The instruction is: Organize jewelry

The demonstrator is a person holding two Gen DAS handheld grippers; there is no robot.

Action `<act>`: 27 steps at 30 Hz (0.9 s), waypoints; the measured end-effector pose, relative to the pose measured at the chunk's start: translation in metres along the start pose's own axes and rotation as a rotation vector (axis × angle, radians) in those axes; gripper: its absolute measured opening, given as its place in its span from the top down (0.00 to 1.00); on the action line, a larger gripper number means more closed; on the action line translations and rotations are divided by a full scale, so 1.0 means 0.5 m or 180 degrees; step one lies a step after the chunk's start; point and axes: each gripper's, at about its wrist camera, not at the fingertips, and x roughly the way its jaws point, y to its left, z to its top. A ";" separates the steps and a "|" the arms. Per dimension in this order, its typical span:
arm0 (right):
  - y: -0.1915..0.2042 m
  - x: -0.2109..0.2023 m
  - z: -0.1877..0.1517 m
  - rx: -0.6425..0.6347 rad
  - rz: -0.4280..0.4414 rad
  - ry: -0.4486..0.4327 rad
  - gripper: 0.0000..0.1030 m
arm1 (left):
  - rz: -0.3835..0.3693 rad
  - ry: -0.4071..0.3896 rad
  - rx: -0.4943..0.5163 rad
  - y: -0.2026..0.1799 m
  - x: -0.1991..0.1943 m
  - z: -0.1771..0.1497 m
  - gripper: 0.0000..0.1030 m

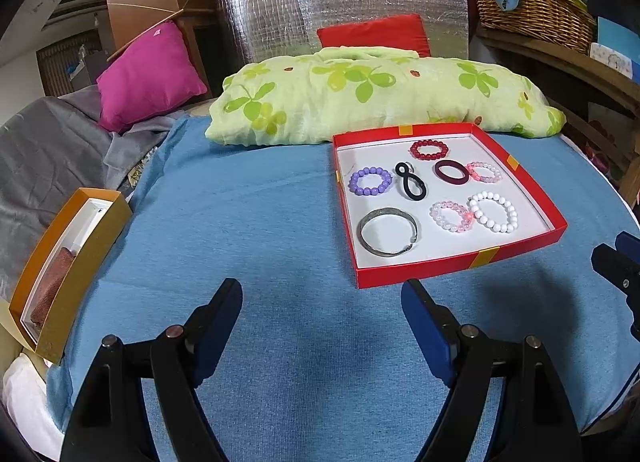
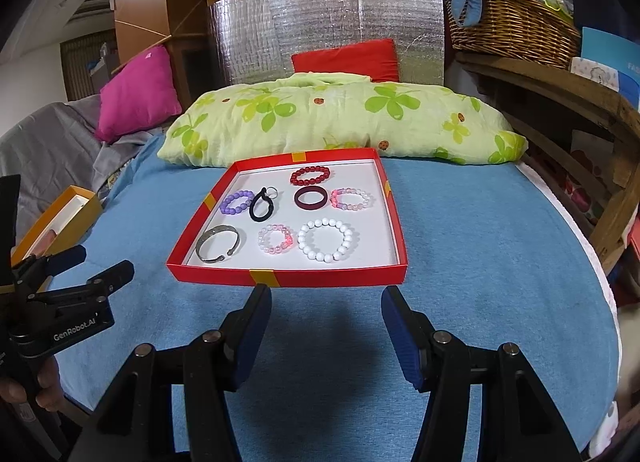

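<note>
My left gripper [image 1: 322,298] jaws wide apart, holding nothing, right gripper [image 2: 326,304] jaws likewise spread and bare, red tray [image 2: 288,277] of bracelets mid-frame on the blue bed cover [image 2: 480,262], white bead bracelet [image 2: 326,240] lower right inside

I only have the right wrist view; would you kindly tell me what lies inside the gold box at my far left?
Observer: The gold box is open, white-lined, with a reddish-brown textured item lying inside.
Operator: Thank you. Is the left gripper holding anything?
Observer: No. The left gripper is open and empty over the blue cloth, short of the red tray.
Operator: And how does the black loop look from there?
Observer: The black loop is twisted into a figure eight.
</note>
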 end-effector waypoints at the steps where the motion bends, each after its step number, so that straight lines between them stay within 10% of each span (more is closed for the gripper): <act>1: 0.000 0.000 0.000 0.0001 0.0000 0.0000 0.40 | 0.0000 0.0000 -0.0004 0.000 -0.001 0.000 0.20; 27: 0.005 0.003 0.001 0.0001 -0.0009 -0.0007 0.40 | 0.0117 -0.0120 0.0029 -0.005 -0.019 0.004 0.20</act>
